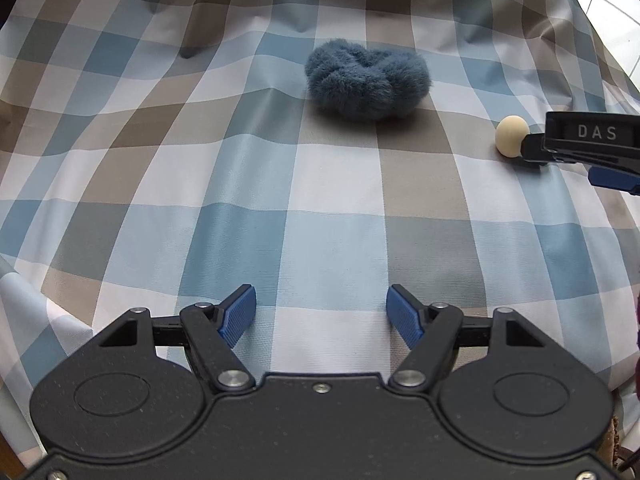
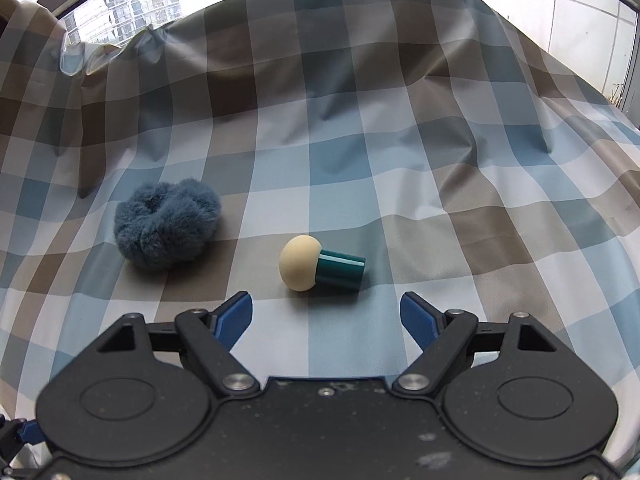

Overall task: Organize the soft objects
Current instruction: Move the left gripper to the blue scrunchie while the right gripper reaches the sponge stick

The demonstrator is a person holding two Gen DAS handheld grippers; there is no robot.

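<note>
A fluffy blue scrunchie [image 1: 367,81] lies on the checked cloth [image 1: 280,184], well ahead of my left gripper [image 1: 321,314], which is open and empty. It also shows in the right wrist view [image 2: 167,226], ahead and to the left. A makeup sponge with a cream head and teal handle [image 2: 320,267] lies on its side just ahead of my open, empty right gripper [image 2: 326,318]. In the left wrist view the sponge's cream head [image 1: 512,135] shows at the right, its handle hidden behind the right gripper [image 1: 560,156].
The blue, brown and white checked cloth [image 2: 400,160] covers the whole surface and rises in folds at the back. A window with buildings [image 2: 120,12] is behind at the upper left. A tiled wall [image 2: 580,20] is at the right.
</note>
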